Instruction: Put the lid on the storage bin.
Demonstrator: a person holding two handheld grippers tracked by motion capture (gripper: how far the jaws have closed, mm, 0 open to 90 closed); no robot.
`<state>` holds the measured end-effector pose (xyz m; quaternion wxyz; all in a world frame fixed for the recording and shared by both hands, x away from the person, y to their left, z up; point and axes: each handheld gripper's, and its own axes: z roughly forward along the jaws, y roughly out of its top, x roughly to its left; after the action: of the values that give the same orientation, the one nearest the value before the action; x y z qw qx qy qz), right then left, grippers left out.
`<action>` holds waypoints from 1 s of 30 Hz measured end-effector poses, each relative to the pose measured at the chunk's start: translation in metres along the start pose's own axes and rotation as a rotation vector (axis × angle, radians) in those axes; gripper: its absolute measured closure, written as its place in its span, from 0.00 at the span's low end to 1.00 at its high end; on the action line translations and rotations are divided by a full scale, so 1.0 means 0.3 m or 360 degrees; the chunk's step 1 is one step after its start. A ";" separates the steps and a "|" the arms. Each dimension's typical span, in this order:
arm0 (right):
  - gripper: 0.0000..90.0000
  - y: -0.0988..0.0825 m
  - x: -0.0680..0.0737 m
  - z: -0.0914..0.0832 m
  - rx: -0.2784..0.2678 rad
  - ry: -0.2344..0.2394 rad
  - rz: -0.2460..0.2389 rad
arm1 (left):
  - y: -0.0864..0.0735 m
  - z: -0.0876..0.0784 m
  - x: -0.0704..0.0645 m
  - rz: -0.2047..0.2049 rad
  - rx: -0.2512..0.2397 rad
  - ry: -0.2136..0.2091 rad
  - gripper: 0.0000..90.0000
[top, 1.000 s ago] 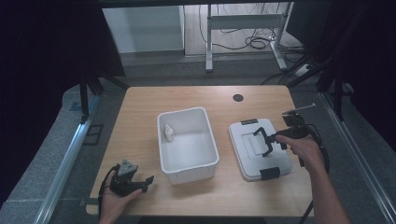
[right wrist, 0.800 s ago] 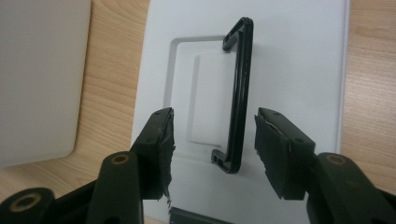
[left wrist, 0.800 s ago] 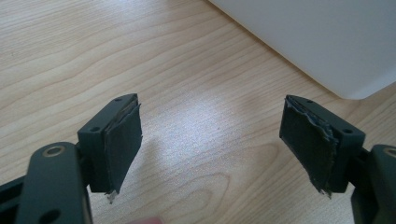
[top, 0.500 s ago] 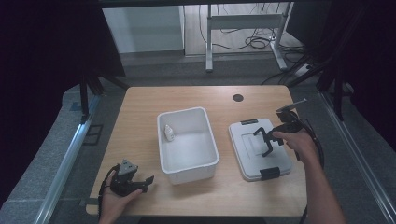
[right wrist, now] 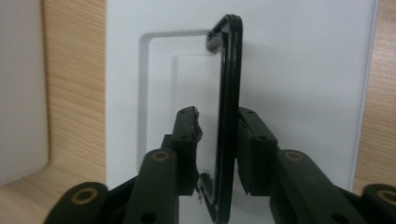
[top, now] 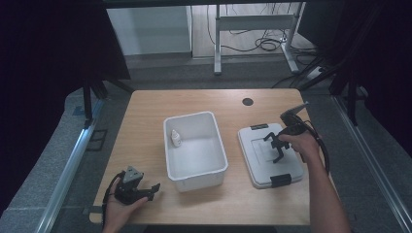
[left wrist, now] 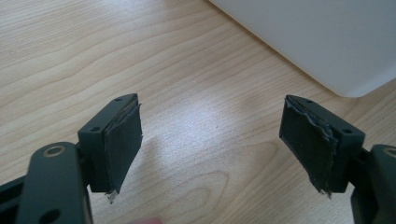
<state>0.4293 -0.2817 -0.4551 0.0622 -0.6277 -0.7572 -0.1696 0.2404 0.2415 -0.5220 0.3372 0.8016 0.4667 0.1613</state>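
The table (top: 145,116) is pale wood with wavy grain. The bin (top: 194,145) and the lid (top: 257,160) are white; the lid's handle (right wrist: 231,93), between the right gripper's (right wrist: 219,140) black fingers, is black. The left gripper's (left wrist: 210,140) pads (left wrist: 123,140) are dark grey.

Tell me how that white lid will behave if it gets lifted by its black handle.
The lid looks like thin flat plastic, so it is probably light and fairly stiff. The handle stands upright between the right gripper jaws and seems hinged, so the lid may swing or tilt. Its black latches might flap.
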 end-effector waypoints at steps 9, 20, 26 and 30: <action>0.94 0.006 -0.004 0.005 0.0011 0.0026 0.0080 | 0.001 0.002 0.000 0.0008 0.0007 -0.0002 0.24; 0.95 -0.002 0.014 -0.021 -0.0035 0.0061 0.0119 | 0.001 0.001 -0.004 0.0023 0.0000 -0.0011 0.23; 0.95 -0.008 0.031 -0.069 -0.0065 0.0074 0.0106 | 0.000 0.000 -0.003 0.0018 -0.0003 -0.0011 0.23; 0.95 -0.013 0.047 -0.110 -0.0100 0.0093 0.0092 | 0.000 0.001 -0.003 0.0017 -0.0002 -0.0010 0.23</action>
<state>0.4186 -0.2803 -0.4207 0.0695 -0.6458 -0.7309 -0.2095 0.2400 0.2407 -0.5222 0.3382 0.8044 0.4612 0.1607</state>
